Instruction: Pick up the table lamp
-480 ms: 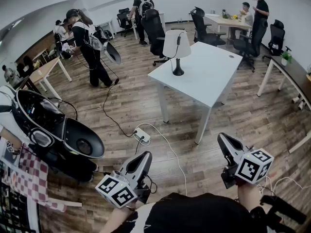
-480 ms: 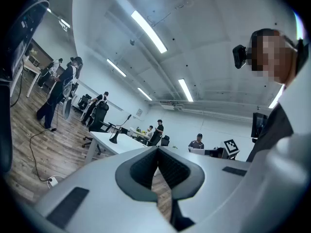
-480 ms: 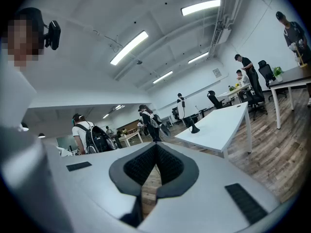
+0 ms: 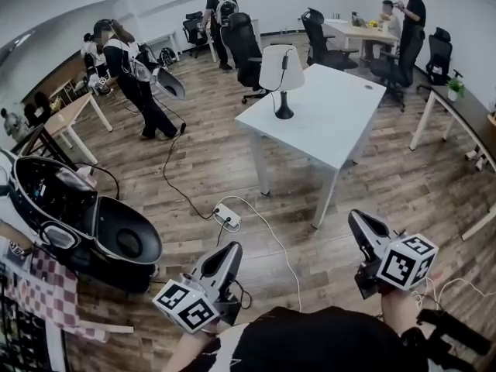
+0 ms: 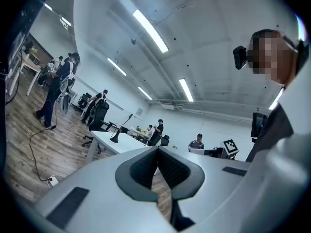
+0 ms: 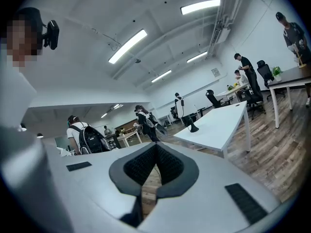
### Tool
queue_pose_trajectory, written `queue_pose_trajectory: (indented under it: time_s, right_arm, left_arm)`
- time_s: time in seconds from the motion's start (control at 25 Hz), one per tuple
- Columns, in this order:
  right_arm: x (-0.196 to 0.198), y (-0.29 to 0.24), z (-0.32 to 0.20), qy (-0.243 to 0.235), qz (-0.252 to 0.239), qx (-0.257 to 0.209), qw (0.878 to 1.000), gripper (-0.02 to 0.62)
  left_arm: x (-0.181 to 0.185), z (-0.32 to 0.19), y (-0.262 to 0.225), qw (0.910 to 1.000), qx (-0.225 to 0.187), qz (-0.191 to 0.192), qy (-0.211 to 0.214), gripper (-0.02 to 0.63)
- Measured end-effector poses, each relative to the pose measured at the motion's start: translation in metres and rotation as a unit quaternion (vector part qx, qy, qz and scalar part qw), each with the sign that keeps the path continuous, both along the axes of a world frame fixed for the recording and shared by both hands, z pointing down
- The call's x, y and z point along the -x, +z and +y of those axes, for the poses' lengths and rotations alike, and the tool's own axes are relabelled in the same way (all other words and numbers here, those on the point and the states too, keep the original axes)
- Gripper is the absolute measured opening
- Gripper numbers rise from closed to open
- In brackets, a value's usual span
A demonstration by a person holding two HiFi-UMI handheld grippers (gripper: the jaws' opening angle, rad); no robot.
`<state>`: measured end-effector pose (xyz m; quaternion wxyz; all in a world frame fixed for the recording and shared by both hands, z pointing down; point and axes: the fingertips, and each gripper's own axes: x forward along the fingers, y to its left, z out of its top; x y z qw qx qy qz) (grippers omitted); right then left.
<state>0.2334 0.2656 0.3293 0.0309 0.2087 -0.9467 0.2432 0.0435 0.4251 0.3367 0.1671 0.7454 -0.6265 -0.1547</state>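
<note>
Approach step: lamp (image 4: 281,80) well ahead on worktop (image 4: 333,130).
Closed and empty: left tool (image 4: 229,250), right tool (image 4: 356,219); next walk closer, open 1, grasp the stem (image 4: 284,103).

Left gripper (image 4: 231,249), near left, and right gripper (image 4: 356,218), near right. Both are held roughly level and well apart, pointing toward the far side. Each has its jaws closed together, with nothing between them.
</note>
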Motion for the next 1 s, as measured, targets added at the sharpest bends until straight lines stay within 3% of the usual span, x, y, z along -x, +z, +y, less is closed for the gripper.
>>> queue_pose_trajectory:
  time_s: [0.48, 0.72, 1.0]
  right_arm:
    - [0.05, 0.015, -0.005, 0.015, -0.001, -0.005, 1.0, 0.011]
    - [0.065, 0.041, -0.002, 0.024, 0.033, 0.007, 0.999, 0.011]
    - [0.083, 0.052, -0.022, 0.013, 0.055, -0.013, 0.998, 0.011]
  left_arm:
    - [0.058, -0.002, 0.009, 0.9999, 0.008, -0.015, 0.004, 0.012]
    - [0.075, -0.006, 0.032, 0.9996, 0.027, -0.004, 0.01, 0.012]
    - [0.09, -0.025, 0.042, 0.9993, 0.035, 0.005, 0.008, 0.012]
